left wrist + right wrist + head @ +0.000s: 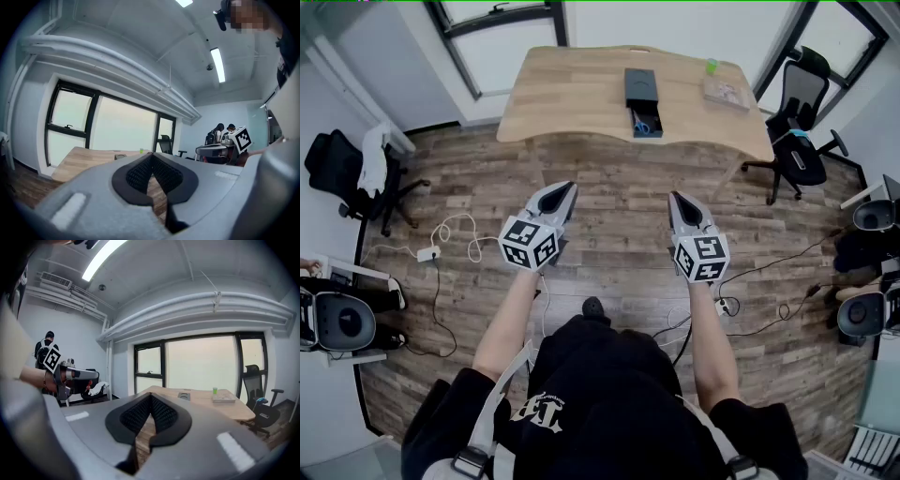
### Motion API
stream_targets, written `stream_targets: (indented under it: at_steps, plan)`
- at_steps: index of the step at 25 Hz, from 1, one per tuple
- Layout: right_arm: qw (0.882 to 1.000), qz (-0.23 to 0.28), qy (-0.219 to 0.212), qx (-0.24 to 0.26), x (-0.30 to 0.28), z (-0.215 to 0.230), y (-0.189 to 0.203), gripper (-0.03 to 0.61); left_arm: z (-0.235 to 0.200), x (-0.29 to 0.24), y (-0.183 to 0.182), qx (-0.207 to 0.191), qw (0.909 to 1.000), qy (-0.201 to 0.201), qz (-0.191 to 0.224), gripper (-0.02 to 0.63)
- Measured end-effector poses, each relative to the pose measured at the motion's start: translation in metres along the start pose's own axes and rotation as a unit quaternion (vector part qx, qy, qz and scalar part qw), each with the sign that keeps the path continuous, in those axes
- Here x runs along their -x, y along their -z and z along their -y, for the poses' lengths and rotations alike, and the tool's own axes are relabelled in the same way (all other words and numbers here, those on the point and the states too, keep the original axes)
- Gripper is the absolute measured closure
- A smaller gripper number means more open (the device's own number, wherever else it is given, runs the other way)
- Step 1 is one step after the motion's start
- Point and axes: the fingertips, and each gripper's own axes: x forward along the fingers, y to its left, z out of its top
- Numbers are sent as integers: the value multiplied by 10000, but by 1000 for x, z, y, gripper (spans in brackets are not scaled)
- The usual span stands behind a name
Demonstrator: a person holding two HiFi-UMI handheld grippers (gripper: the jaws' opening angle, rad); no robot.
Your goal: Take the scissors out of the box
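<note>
The scissors [641, 125], with blue handles, lie in the open end of a dark box [641, 86] on the wooden table [572, 98] at the far side of the room. Both grippers hover over the wooden floor, well short of the table and pointing toward it. My left gripper [569, 187] is shut with nothing between its pads [140, 174]. My right gripper [675, 197] is also shut and empty, its pads [161, 414] meeting at the tip. The box [184, 395] shows small and far off in the right gripper view.
A green cup [711, 66] and a flat book-like thing [726, 92] lie on the table's right end. Office chairs stand at the right [799, 141] and left [342, 173]. Cables and a power strip [427, 253] lie on the floor. People [219, 133] sit at a far desk.
</note>
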Motion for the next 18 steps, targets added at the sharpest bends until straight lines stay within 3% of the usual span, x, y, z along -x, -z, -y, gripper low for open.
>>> stream_targets:
  at_steps: [18]
  plan:
    - [9999,-38,-25,-144,-41,-5,11,574,-36,-23,10,54,9996,240,-165,614]
